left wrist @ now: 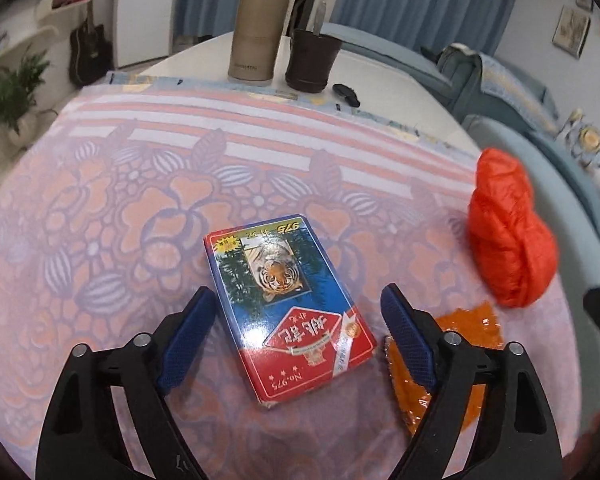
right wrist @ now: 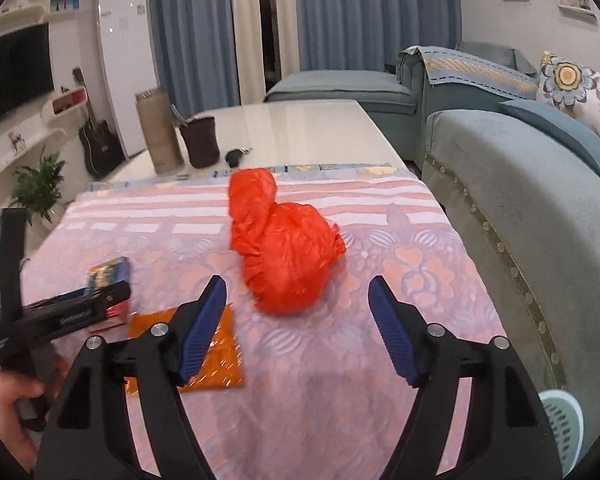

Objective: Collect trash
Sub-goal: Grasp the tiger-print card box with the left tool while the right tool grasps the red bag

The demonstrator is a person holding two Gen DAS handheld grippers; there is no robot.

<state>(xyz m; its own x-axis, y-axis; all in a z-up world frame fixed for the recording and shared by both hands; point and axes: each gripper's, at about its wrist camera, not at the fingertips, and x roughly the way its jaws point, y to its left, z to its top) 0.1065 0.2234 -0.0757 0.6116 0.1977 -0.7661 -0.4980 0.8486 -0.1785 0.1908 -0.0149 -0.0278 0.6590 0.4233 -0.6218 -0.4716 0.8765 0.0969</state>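
A playing-card box [left wrist: 286,304] with a tiger picture lies flat on the flowered cloth. My left gripper [left wrist: 298,296] is open, its blue fingers on either side of the box just above it. An orange wrapper [left wrist: 456,360] lies flat to the box's right, partly under my right finger. A crumpled red plastic bag [left wrist: 508,232] sits further right. In the right wrist view my right gripper [right wrist: 298,286] is open and empty, just short of the red bag [right wrist: 284,248]. The wrapper [right wrist: 208,356] lies under its left finger. The left gripper [right wrist: 80,306] and card box [right wrist: 108,274] show at left.
A tan thermos [left wrist: 258,24], a dark cup [left wrist: 310,62] and a black key fob [left wrist: 346,94] stand at the table's far end. A blue sofa [right wrist: 520,200] runs along the right side. A light blue basket [right wrist: 562,424] is at the lower right.
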